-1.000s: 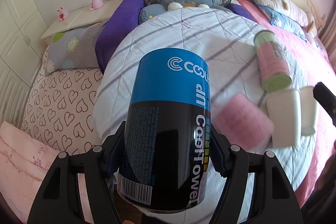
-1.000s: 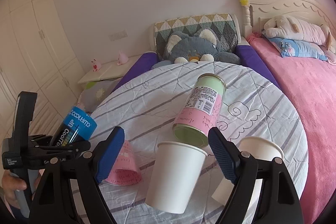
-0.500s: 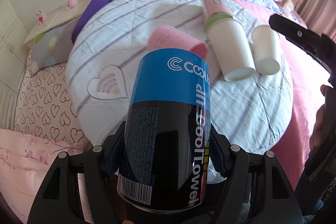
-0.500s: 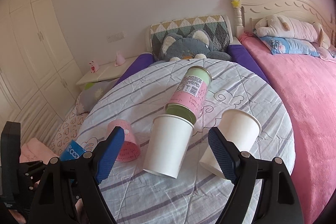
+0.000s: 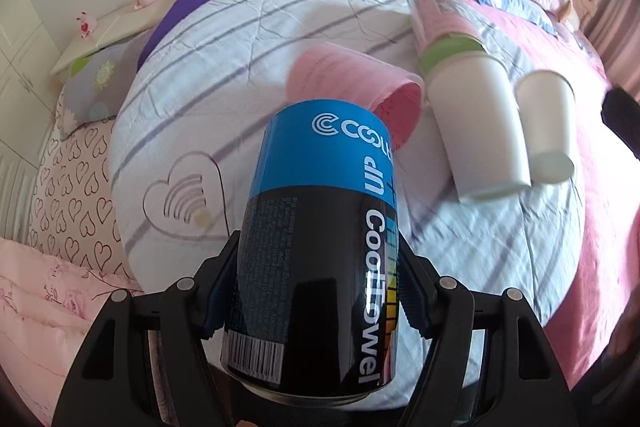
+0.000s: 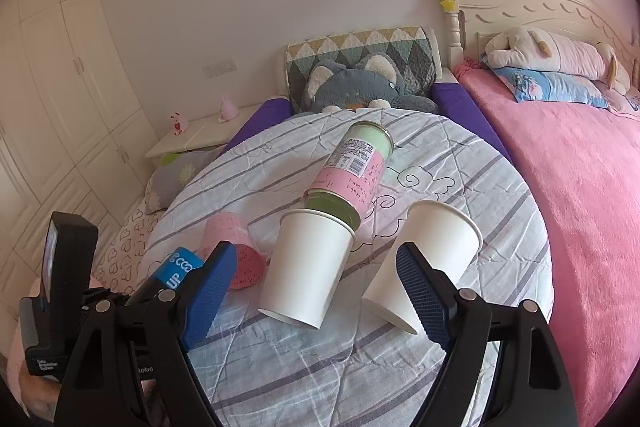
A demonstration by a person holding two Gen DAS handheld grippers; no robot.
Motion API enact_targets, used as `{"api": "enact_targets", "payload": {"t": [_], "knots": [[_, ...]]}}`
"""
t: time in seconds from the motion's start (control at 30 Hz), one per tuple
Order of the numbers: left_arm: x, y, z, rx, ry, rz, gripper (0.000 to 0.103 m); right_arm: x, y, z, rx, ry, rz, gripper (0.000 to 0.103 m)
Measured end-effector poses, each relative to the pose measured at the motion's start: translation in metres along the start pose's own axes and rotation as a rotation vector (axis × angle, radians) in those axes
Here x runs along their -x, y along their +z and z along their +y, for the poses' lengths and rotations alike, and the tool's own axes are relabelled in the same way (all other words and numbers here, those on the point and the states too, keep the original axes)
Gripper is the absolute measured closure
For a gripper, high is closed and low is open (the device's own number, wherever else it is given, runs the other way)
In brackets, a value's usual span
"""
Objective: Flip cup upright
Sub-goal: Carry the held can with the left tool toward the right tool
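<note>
My left gripper is shut on a blue and black can, held near the table's front left edge; the can also shows in the right wrist view. On the round striped table lie a pink cup, a large white cup, a smaller white cup and a pink and green can, all on their sides. My right gripper is open and empty, just in front of the two white cups.
A pink bed with plush toys lies to the right. A grey cat cushion and purple cushions sit behind the table. A white nightstand and wardrobe stand to the left.
My left gripper has swung back with the can, so the cups sit further right in its view. My right gripper has drawn back and lifted, still open; the cups have not moved.
</note>
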State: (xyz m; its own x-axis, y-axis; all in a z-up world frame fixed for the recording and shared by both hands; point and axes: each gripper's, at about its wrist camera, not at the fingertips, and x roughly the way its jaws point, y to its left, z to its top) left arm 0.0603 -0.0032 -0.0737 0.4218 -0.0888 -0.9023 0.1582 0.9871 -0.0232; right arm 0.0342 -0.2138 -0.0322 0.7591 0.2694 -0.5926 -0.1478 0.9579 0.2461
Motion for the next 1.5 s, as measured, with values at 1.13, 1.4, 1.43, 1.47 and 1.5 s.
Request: {"api": "enact_targets", "payload": {"t": [1.13,1.4,1.43,1.47,1.5], "knots": [[0.015,-0.035,-0.067,-0.107,-0.101,-0.003,0.033,0.017,-0.001,-0.015,-0.011,-0.03,-0.026,0.02],[-0.011,-0.009,-0.084,-0.086,-0.084,-0.008,0.033,0.014,-0.005,-0.026,-0.02,-0.043,-0.007,0.02],[-0.013,-0.006,-0.084,-0.086,-0.078,-0.013,0.033,0.013,-0.005,-0.028,-0.021,-0.044,-0.004,0.02],[-0.014,-0.002,-0.084,-0.079,-0.077,-0.023,0.033,0.011,-0.004,-0.03,-0.023,-0.047,-0.001,0.02],[-0.015,0.001,-0.084,-0.077,-0.073,-0.024,0.033,0.01,-0.003,-0.031,-0.025,-0.047,0.001,0.02]]}}
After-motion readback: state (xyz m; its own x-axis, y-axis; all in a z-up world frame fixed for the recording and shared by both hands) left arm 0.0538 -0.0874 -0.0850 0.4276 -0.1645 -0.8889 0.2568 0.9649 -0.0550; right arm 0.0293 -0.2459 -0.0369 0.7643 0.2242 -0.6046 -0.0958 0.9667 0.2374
